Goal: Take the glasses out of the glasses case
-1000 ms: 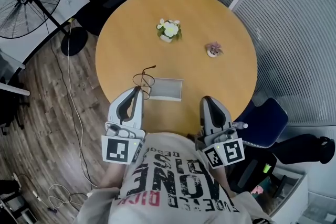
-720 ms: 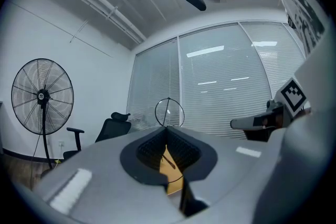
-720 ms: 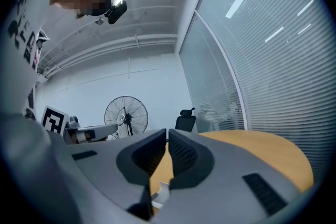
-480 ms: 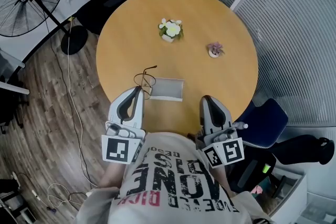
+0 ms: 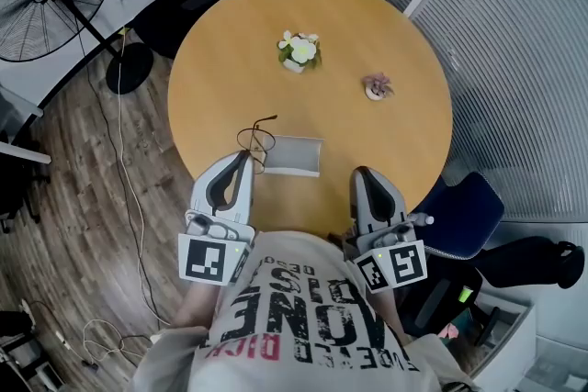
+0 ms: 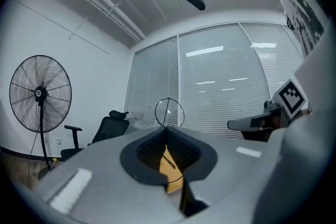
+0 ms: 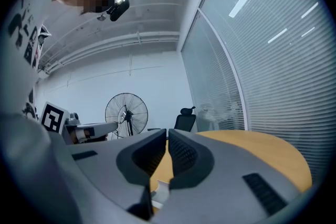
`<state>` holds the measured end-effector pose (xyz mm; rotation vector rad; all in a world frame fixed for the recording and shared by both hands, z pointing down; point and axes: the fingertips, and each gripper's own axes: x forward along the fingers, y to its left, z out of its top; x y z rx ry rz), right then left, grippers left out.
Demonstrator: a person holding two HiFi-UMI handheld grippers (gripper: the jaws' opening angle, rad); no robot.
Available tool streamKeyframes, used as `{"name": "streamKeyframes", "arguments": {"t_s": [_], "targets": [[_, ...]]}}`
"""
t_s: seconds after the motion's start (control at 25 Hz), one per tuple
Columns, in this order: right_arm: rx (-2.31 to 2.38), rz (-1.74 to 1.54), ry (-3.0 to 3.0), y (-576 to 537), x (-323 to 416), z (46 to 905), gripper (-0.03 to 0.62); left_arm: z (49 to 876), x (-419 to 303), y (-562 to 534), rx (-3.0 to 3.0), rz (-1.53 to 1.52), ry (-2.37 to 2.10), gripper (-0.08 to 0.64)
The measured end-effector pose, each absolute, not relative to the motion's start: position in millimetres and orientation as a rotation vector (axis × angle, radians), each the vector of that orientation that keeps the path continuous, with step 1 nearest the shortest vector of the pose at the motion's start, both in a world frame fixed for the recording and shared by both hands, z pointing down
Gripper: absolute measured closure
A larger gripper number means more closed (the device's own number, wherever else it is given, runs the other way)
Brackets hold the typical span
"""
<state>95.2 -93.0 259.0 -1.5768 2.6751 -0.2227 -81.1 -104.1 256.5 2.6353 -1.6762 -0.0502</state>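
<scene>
1. Glasses point(image 5: 254, 140) pinched by left gripper point(image 5: 246, 156); jaws closed on the thin wire frame, one round lens standing up past the tips.
2. Glasses case point(image 5: 292, 156) lies on round table point(image 5: 322, 14), just beside the glasses, toward the right gripper.
3. Right gripper point(image 5: 360, 174): jaws fully together, nothing held, at the table's near edge.

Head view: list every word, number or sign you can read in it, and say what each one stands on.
"ONE": large dark letters on the person's T-shirt.
Smaller dark and red print on the T-shirt: too folded and skewed to read.
Square markers on the left hand-held gripper and right hand-held gripper: black-and-white patterns, no letters.
Glasses case: no text visible.
</scene>
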Motion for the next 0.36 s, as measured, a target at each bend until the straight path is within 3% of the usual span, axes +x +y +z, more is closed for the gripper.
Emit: {"name": "streamKeyframes", "arguments": {"t_s": [0.36], "targets": [[-1.584, -0.224, 2.673, -97.1, 96.9, 260.7, 0.569, 257.9, -78.4, -108.5, 2.658, -0.039, -1.665, 0.541]]}}
